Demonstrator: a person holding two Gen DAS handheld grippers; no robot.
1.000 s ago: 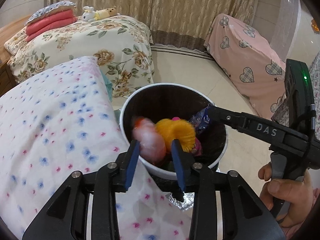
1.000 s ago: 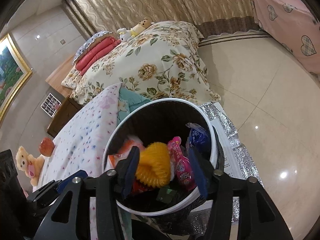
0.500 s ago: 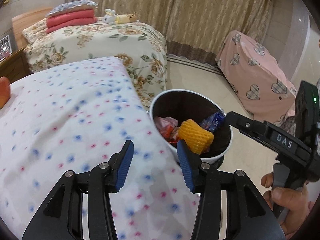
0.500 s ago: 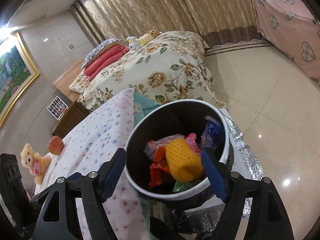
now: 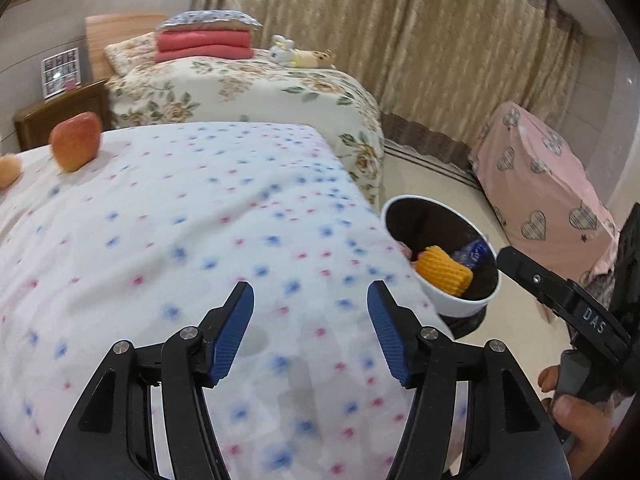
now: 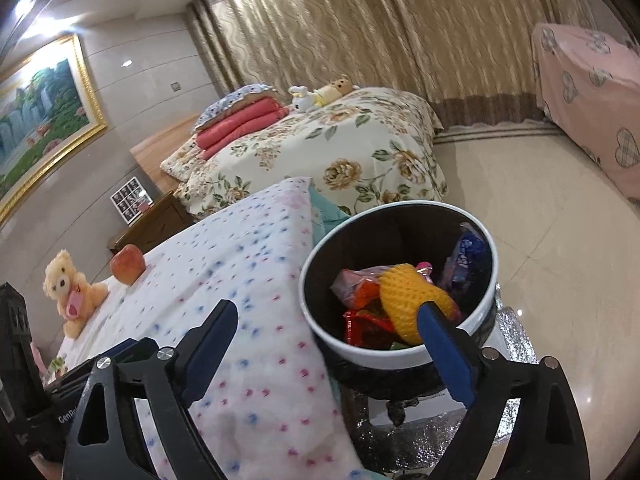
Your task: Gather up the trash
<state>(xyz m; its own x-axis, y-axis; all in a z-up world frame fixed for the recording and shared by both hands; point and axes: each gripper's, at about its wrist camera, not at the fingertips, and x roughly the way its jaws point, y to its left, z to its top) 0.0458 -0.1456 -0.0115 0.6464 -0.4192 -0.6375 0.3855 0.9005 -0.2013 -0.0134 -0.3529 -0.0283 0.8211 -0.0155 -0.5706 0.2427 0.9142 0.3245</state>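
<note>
Beside the bed with the white quilt dotted in blue and pink (image 5: 192, 240), the round white-rimmed bin with a dark inside (image 6: 400, 356) stands on a crinkled silver foil sheet (image 6: 516, 344) on the glossy cream tile floor (image 6: 540, 208). And the trash is in there: a yellow ribbed foam fruit net (image 6: 412, 300) lies on top, a red wrapper (image 6: 364, 324) just beside it, a blue wrapper (image 6: 464, 256) leaning against the far wall of the bin.

The left claw (image 5: 310, 330) hangs over the dotted quilt, its blue pads spread, nothing between them; its jaws have just been opening. The right claw (image 6: 324, 350) is spread wider still, having just been opening too, and it carries nothing. In the right wrist view one pad sits over the quilt and the other over the near rim of the bin. A hand (image 5: 572, 420) grips its handle at the edge of the left wrist view.

Up the quilt, a red-orange apple (image 6: 128, 264) sits near a cream teddy bear holding a pink heart (image 6: 70, 292). Beyond lies a second bed under a floral cover (image 6: 340, 156), with folded pink blankets (image 6: 240, 124) stacked on it.
</note>
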